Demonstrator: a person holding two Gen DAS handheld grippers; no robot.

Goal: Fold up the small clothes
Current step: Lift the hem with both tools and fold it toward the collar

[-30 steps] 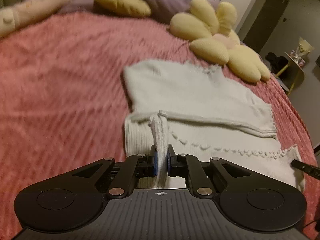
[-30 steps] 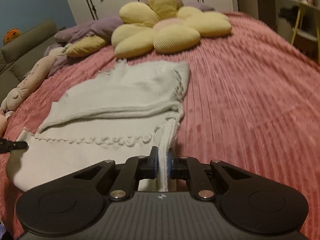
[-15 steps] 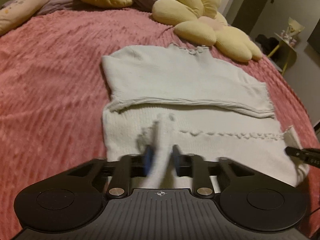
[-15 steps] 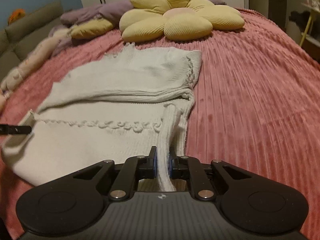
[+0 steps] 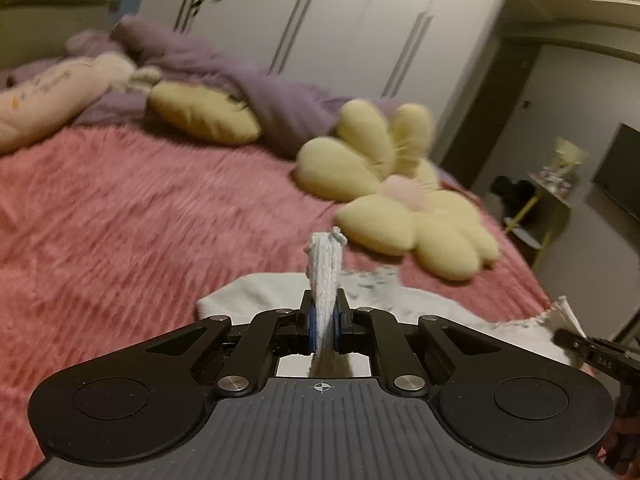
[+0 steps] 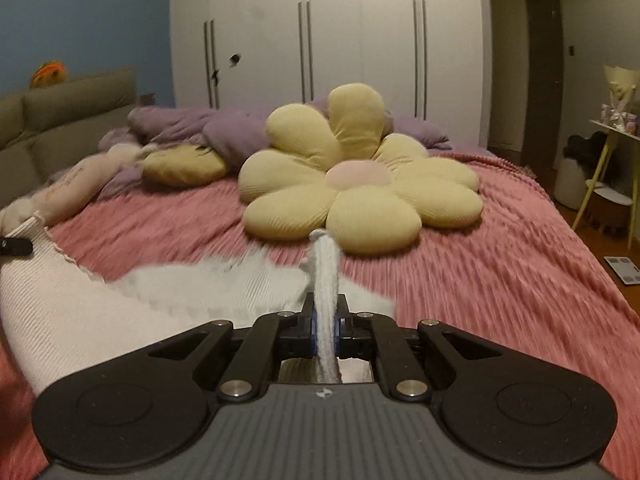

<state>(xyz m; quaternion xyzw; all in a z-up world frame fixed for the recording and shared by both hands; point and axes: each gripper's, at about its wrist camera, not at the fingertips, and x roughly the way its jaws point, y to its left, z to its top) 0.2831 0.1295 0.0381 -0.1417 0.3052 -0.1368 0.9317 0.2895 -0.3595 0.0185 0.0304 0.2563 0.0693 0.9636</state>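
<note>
A small white knit top (image 5: 256,292) lies on the pink bedspread (image 5: 120,220). My left gripper (image 5: 324,320) is shut on a bunched corner of its hem, which sticks up between the jaws. My right gripper (image 6: 325,324) is shut on the other hem corner of the white knit top (image 6: 80,312). The held edge is raised off the bed and the cloth sags between the grippers. The right gripper's tip shows at the right edge of the left wrist view (image 5: 592,350). Most of the top is hidden behind the gripper bodies.
A yellow flower cushion (image 6: 360,184) lies just beyond the top. A yellow pillow (image 5: 204,112), purple bedding (image 6: 224,132) and a pink plush (image 5: 48,92) sit at the bed's far side. White wardrobes (image 6: 320,32) stand behind. A side table (image 6: 612,168) stands right of the bed.
Both grippers have lifted the hem corners up and forward, toward the flower cushion. The views tilted up from the flat top to the room. The near hem has left the bed.
</note>
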